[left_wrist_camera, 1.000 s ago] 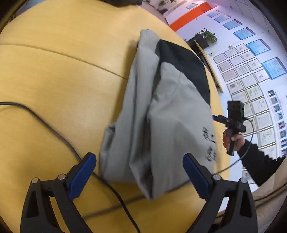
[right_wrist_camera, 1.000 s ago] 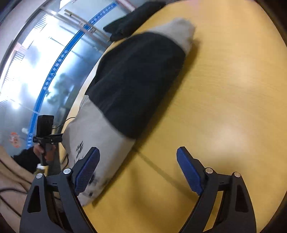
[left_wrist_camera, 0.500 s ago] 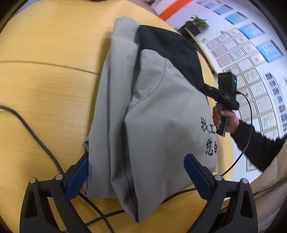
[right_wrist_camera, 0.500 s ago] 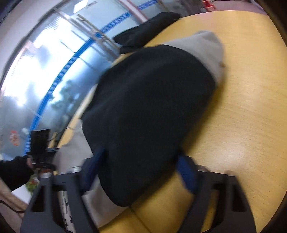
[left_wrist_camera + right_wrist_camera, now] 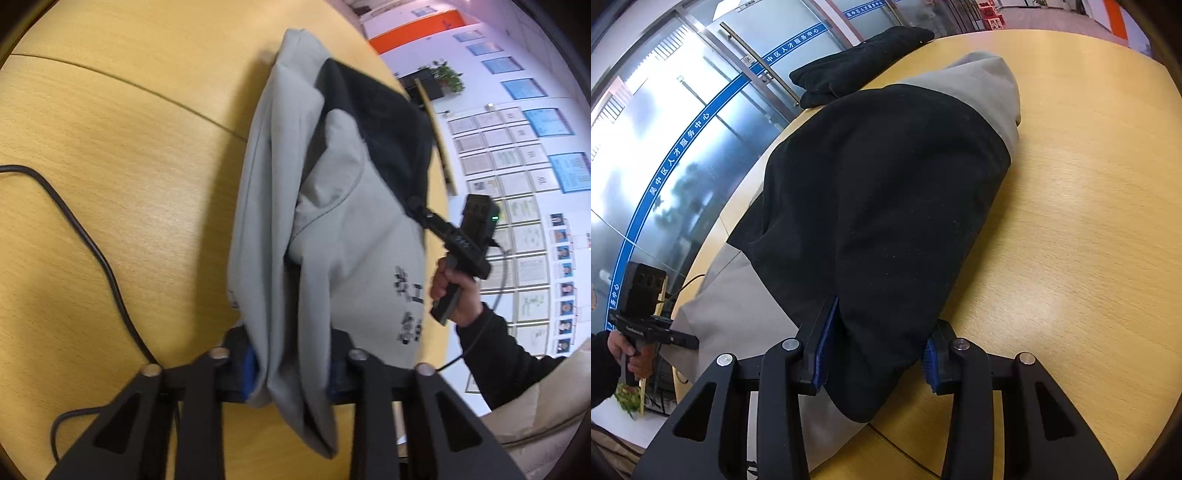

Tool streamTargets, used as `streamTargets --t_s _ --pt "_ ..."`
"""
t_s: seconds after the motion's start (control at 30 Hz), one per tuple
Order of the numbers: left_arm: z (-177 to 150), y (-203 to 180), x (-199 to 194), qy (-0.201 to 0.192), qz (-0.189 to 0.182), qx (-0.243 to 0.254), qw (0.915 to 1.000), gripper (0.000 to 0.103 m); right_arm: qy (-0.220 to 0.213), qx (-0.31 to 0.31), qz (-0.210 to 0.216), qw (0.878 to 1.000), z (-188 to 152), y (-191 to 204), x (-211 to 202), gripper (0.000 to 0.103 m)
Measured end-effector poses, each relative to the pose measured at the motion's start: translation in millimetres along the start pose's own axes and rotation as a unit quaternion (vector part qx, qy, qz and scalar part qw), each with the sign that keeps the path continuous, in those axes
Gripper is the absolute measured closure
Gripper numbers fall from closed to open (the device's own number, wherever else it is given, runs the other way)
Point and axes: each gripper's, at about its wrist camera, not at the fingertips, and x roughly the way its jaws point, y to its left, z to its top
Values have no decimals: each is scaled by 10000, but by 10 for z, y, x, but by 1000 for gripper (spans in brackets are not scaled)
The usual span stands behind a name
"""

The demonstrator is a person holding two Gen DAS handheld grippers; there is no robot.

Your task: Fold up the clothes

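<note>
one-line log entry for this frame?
left gripper: jaws closing on grey hem | right gripper: jaws closing on black part | jacket: on table

Grey jacket (image 5: 332,229) with a black panel across its far part and black printed characters near its right edge. Honey-yellow wooden table (image 5: 110,147) with fine grain, thin dark seams. Black cable (image 5: 92,251) curling at left. Black left gripper (image 5: 291,365) and right gripper (image 5: 875,354), both with blue pads (image 5: 822,350). Folded black garment (image 5: 860,66) at the far table edge. Blue band with white characters on the glass wall (image 5: 683,140). Orange stripe (image 5: 410,33) on the far white wall, rows of pale framed sheets (image 5: 517,155), some blue.
</note>
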Motion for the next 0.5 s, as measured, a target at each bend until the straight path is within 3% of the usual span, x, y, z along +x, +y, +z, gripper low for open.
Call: streamTargets --t_s 0.07,0.3,0.5 --pt "-1 -96 -47 -63 -133 66 9999 89 -37 -118 -92 9999 9 60 12 66" --pt "28 -556 48 -174 -306 238 9991 92 -367 -668 -324 9966 156 405 -55 77" --pt "-3 -834 -24 -285 -230 379 9986 92 -251 -1007 -518 9932 192 563 -128 79"
